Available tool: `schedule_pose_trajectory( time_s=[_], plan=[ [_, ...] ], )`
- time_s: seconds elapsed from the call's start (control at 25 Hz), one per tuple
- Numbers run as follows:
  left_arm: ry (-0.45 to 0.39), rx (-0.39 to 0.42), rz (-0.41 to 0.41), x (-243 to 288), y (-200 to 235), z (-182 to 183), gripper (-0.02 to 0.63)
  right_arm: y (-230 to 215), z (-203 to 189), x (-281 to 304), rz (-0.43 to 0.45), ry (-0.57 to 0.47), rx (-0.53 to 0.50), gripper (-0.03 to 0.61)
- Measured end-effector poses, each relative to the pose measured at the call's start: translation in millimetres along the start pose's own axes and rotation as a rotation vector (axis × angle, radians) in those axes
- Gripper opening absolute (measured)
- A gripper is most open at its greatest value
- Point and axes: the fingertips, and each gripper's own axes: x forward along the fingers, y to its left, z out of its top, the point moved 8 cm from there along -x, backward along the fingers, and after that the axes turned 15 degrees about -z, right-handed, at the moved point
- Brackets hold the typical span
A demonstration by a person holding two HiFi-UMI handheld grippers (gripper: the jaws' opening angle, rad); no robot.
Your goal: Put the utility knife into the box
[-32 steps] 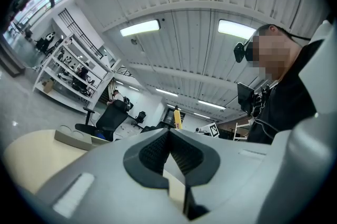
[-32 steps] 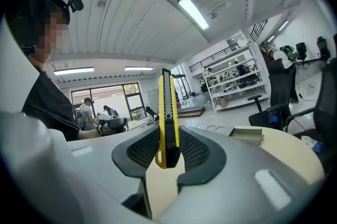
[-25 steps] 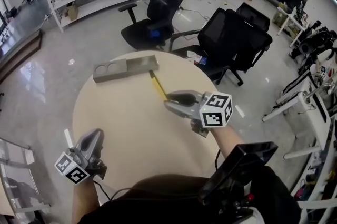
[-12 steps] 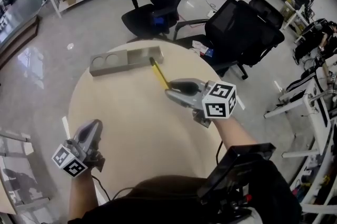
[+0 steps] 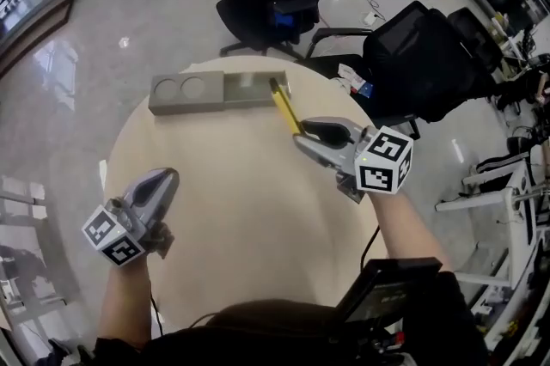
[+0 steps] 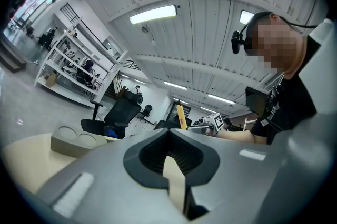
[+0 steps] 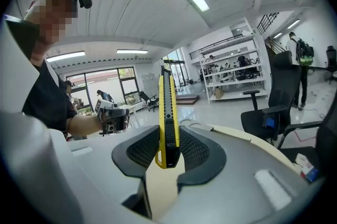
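**Kid A:** Is the knife in the box yet?

**Kid B:** Not yet. The right gripper point(image 5: 306, 131) is pinching the long yellow utility knife with the black slider point(image 5: 284, 105) at one end. Its two jaws squeeze the knife from both sides, and the rest pokes out in front.

**Kid A:** Where is the box?

**Kid B:** The long grey box with two round holes point(image 5: 191, 104) lies on the round beige bench point(image 5: 232, 218), in the upper middle of the head view. The holes are in its left half. Its right half is an open, empty slot.

**Kid A:** Is the knife close to it?

**Kid B:** Very close. The far tip of the knife sits at the right end of the box, by the open slot. I can't tell if it touches the box or hangs above it.

**Kid A:** What about the other gripper?

**Kid B:** The left gripper point(image 5: 165, 179) is in the lower left of the head view, well apart from the box. Its jaws are pressed together with nothing in them.

**Kid A:** So what is left to do?

**Kid B:** I think the picking up is done. The knife must go down into the open slot, and then the gripper must let go.
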Motion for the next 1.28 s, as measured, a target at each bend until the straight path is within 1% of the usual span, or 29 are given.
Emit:
schedule_pose_trajectory(
  time_s=[0.4, 0.64, 0.92, 1.2, 1.28],
  plan=[
    [0.021, 0.002, 0.009, 33, 94, -22, -0.002, -83, -6, 83, -0.007, 0.111, -0.158, 0.133],
    [0.025, 0.028, -0.006, 51, 143, -44, -0.002, -123, -21, 133, 0.008, 0.196, -0.27, 0.133],
    [0.051, 0.054, -0.026, 63, 181, -70, -0.002, -156, -33, 195, 0.035, 0.313, -0.443, 0.133],
    [0.043, 0.046, -0.047, 63, 205, -90, -0.002, -172, -42, 252, 0.079, 0.494, -0.652, 0.133],
    [0.046, 0.051, -0.052, 63, 210, -94, -0.002, -174, -46, 264, 0.085, 0.54, -0.695, 0.133]
  ],
)
